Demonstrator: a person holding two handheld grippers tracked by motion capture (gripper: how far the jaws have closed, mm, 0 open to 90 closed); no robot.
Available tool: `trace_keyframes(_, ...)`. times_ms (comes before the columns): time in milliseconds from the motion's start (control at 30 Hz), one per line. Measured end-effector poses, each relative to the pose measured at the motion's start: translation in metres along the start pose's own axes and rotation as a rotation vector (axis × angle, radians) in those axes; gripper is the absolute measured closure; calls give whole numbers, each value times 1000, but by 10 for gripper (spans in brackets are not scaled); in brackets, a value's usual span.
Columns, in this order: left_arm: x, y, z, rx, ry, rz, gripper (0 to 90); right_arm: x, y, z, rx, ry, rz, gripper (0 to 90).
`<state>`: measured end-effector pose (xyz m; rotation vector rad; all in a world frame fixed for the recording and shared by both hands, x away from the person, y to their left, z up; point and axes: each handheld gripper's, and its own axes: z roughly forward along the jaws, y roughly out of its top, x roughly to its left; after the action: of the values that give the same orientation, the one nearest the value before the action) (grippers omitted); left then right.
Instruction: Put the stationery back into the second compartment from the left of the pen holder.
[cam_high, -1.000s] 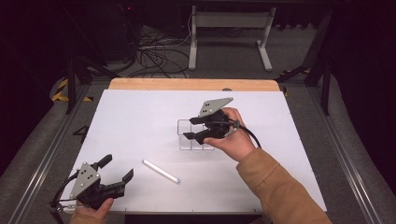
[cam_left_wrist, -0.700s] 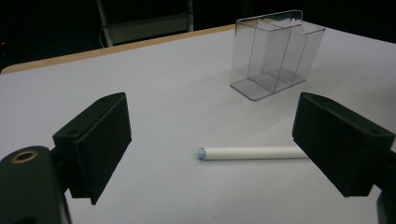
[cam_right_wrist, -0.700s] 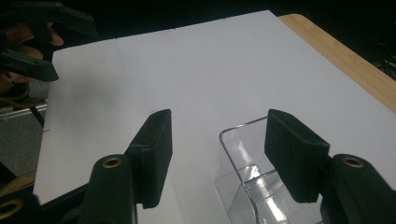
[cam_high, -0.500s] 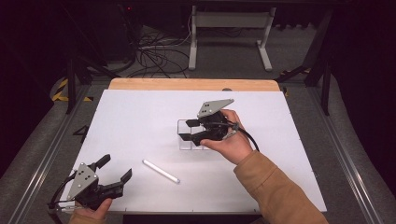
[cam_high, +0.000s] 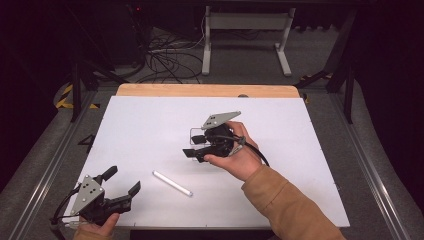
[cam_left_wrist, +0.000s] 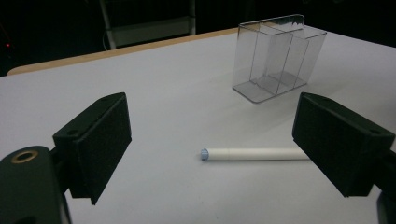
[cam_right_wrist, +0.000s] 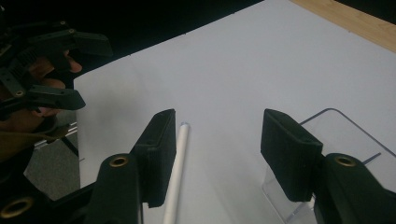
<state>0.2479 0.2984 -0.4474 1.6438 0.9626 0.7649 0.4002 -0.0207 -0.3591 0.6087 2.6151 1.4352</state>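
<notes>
Your right gripper (cam_high: 192, 145) sits over the middle of the tabletop (cam_high: 300, 165), jaws parted fairly wide and holding nothing; they have just narrowed a little, with no thing pressed between the pads. The clear divided box (cam_right_wrist: 327, 140) stands just beside its right-hand jaw in the right gripper view, not clamped

The white marker (cam_high: 172, 183) lies flat on the tabletop, between the middle and the near edge, somewhat toward the near-left corner. Its long axis runs on a diagonal: one end toward the middle-left, the other toward the near edge. In the left gripper view the blue-tipped end (cam_left_wrist: 204, 154) points to that view's left

Your left gripper (cam_high: 122, 187) rests at the near-left corner, jaws wide and empty, the marker ahead of the gap. In the right gripper view the marker runs along beside the left-hand jaw

Judgement: the left gripper is nearer the marker. For either, you'd want the jaws set across the long axis, not along it
</notes>
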Motion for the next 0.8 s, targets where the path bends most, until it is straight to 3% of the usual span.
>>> trace_keyframes(233,0,0,0,0,2,1,126,7,0,13,23,12,-1,448)
trace_keyframes(800,0,0,0,0,4,1,126,19,-3,39,78,-16,-7,447)
